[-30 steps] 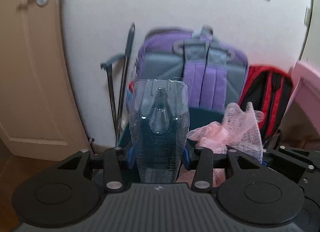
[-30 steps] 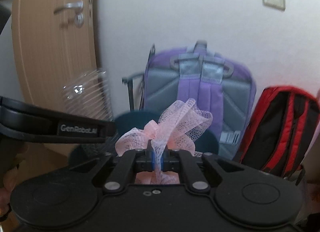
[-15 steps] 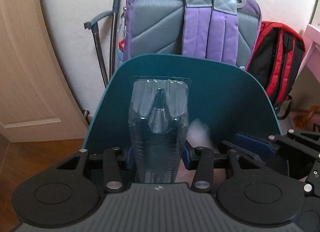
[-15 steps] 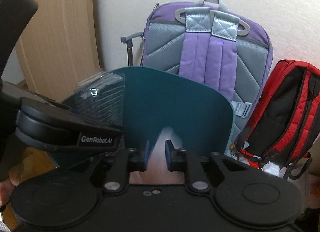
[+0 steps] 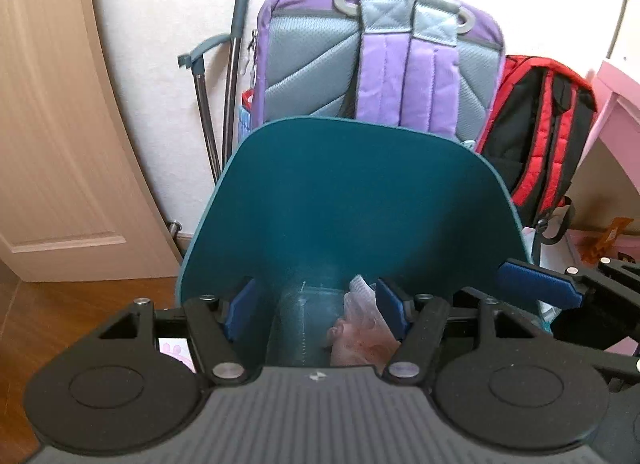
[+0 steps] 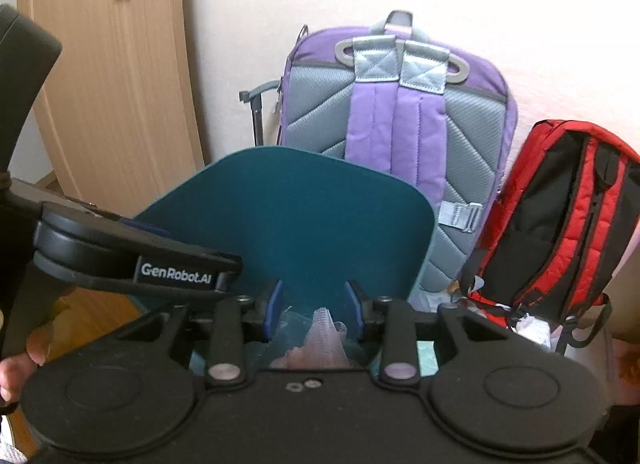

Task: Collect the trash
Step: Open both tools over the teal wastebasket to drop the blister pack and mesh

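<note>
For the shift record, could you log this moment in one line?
left gripper: opening, empty | right gripper: opening, empty | bottle, pink mesh: in teal bin

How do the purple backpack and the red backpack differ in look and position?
The purple backpack is purple with grey padding; the red backpack is red with black panels. The purple backpack looks taller and stands behind the teal bin; the red backpack stands to the right of the bin. Both lean upright against the wall, straps facing out.
</note>
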